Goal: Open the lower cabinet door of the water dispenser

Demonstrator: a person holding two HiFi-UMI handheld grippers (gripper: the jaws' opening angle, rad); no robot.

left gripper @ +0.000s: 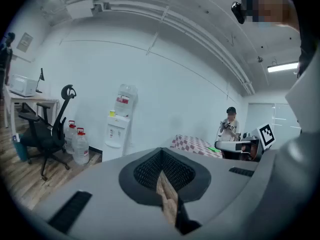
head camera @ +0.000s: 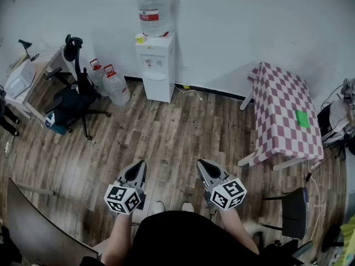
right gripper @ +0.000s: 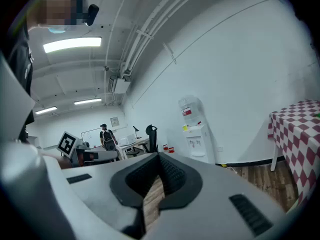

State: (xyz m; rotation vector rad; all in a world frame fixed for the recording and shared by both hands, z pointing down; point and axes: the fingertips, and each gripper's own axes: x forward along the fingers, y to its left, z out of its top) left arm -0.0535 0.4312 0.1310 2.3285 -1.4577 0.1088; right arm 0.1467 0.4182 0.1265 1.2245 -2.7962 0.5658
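Note:
A white water dispenser (head camera: 156,65) stands against the far wall with a large clear bottle (head camera: 154,11) on top; its lower cabinet door (head camera: 158,88) is closed. It also shows in the left gripper view as the dispenser (left gripper: 117,134) and in the right gripper view as the dispenser (right gripper: 197,139). My left gripper (head camera: 137,170) and right gripper (head camera: 207,169) are held side by side low in the head view, far from the dispenser. Both are shut with nothing between the jaws. The left gripper (left gripper: 161,170) and right gripper (right gripper: 159,173) point roughly level toward the wall.
Two spare water bottles (head camera: 110,82) stand left of the dispenser beside a black office chair (head camera: 71,96) and a desk (head camera: 28,79). A table with a pink checked cloth (head camera: 285,115) stands at the right. A cable (head camera: 191,90) lies on the wooden floor. A person (left gripper: 230,129) stands far off.

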